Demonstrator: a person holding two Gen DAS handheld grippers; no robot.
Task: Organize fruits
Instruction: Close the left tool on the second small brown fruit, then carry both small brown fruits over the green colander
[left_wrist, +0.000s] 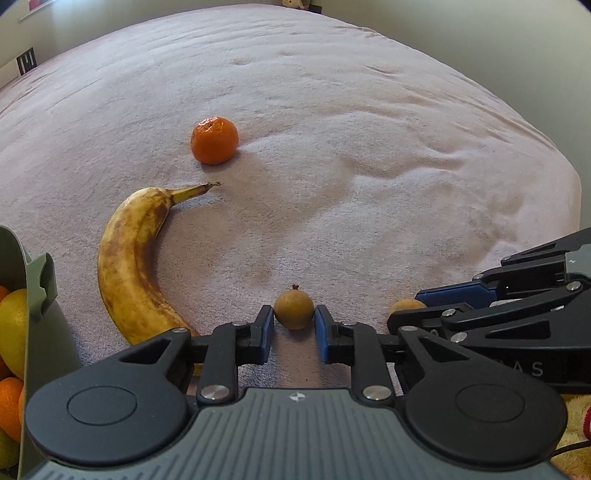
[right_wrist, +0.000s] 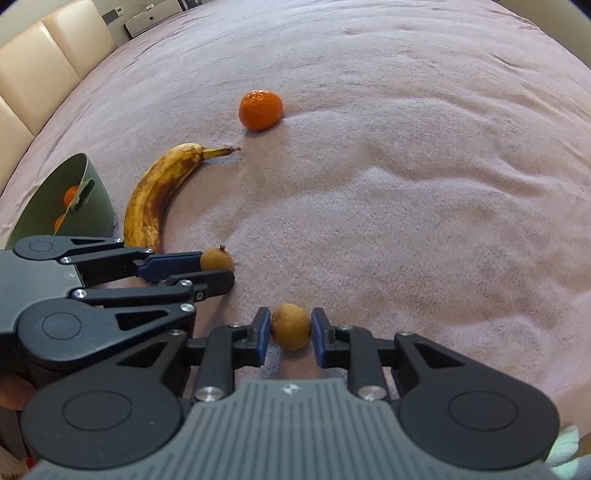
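Two small brown round fruits lie on a pink blanket. My left gripper (left_wrist: 294, 325) has its jaws against the sides of one brown fruit (left_wrist: 294, 308), which rests on the blanket. My right gripper (right_wrist: 290, 332) has its jaws against the other brown fruit (right_wrist: 290, 326). In the right wrist view the left gripper (right_wrist: 218, 267) and its fruit (right_wrist: 218, 259) sit at the left. A spotted banana (left_wrist: 136, 258) lies left of the left gripper. A mandarin (left_wrist: 214, 140) sits farther away. A green bowl (right_wrist: 85, 218) holds citrus fruit at the far left.
The pink blanket (left_wrist: 369, 166) covers a wide soft surface with shallow wrinkles. Cream chairs (right_wrist: 44, 62) stand beyond its left edge. The bowl's rim (left_wrist: 37, 288) is close to the left gripper's left side. A yellow plush thing (left_wrist: 576, 424) lies at the lower right.
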